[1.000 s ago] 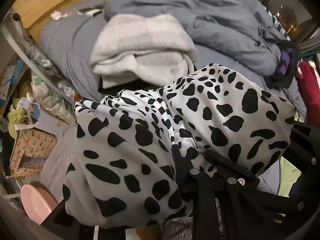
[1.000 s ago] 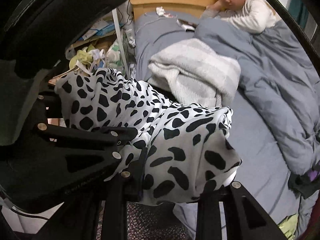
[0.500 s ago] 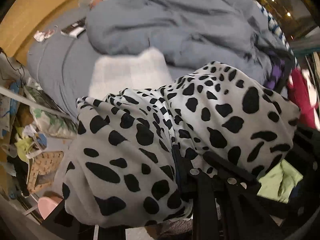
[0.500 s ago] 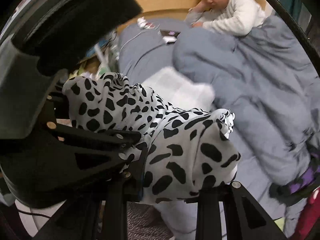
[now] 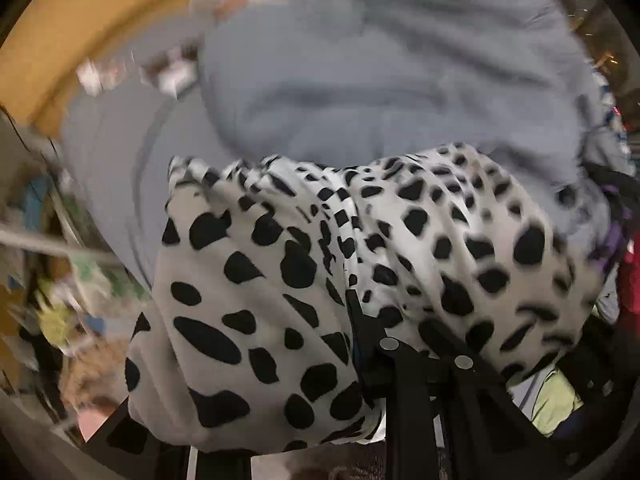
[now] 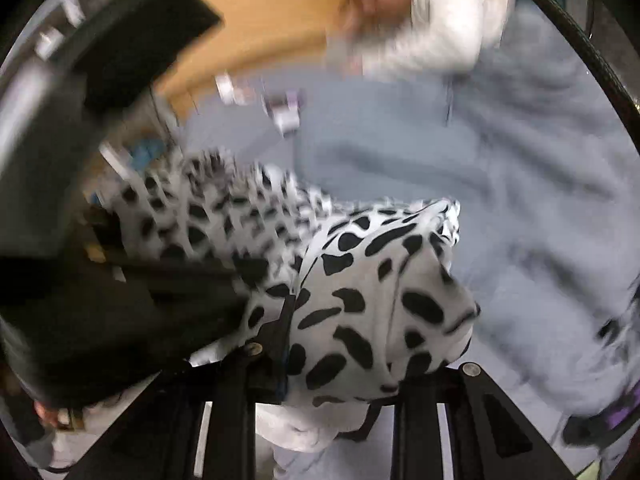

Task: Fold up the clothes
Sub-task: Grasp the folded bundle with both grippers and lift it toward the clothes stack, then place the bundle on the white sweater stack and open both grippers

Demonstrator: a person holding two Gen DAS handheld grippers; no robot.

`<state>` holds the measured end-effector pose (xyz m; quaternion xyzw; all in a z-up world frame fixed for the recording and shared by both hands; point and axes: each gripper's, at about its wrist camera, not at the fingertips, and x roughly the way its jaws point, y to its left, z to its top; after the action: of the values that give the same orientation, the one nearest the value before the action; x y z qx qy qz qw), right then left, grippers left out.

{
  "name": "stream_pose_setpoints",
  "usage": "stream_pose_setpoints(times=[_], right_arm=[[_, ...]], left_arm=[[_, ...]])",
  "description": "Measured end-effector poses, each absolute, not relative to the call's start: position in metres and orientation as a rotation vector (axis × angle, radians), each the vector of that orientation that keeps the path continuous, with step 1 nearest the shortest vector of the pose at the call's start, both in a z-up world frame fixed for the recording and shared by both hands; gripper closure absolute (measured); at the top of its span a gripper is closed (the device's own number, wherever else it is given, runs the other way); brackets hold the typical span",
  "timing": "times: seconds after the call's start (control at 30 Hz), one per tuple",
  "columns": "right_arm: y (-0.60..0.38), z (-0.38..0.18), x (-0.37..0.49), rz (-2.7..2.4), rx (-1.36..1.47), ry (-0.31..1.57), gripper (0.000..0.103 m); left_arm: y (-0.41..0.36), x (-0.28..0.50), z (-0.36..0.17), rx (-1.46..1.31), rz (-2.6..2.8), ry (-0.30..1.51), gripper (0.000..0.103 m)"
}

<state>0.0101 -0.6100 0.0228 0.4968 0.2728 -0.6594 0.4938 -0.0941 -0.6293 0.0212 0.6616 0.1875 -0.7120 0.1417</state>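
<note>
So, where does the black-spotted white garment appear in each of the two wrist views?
Left wrist: the spotted garment fills the lower centre, draped over the left gripper.
Right wrist: it lies at lower centre, bunched over the right gripper.
Shared landmark: the grey duvet, behind the garment in both views.

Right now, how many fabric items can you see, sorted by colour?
Black-and-white spotted garment: 1
Grey-blue duvet: 1
Grey-blue sheet: 1
Purple-and-black item at the bed's edge, too blurred to identify: 1
Pale green cloth: 1
Total: 5
</note>
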Motion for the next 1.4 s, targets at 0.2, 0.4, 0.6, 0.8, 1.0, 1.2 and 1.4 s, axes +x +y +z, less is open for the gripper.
stream_pose_setpoints(times=[0.2,0.4,0.6,0.8,1.0,1.2,1.4], right_arm=[[-0.594,-0.019,0.015,-1.473,1.272,0.629,0.075],[-0.58,-0.015,0.026,-1.417,1.275,0.67,0.064],[-0.559,0.01,0.007,-1.513,1.265,0.707,0.041],[-0.546,0.046,-0.011,-1.678,1.186,0.69,0.047],[-0.569,0.044,0.023,-1.576,1.137,0.642,0.085],[-0.577,-0.038,0.027,-1.572,1.269,0.784,0.086],[-0.563,-0.045,0.02,-1.504,1.259,0.566,0.086]], left_arm=[[-0.637,-0.076,0.014,1.916,-2.039,0.705,0.075],[-0.633,-0.047,0.019,1.899,-1.998,0.735,0.04],[-0.664,-0.015,0.032,1.847,-1.886,0.828,0.026],[-0.663,0.001,0.072,1.692,-1.921,0.67,0.036],[-0.637,-0.017,0.076,1.693,-1.988,0.54,0.098],[-0.639,-0.016,0.041,1.739,-1.929,0.571,0.098],[-0.647,-0.009,0.014,1.739,-1.881,0.648,0.101]])
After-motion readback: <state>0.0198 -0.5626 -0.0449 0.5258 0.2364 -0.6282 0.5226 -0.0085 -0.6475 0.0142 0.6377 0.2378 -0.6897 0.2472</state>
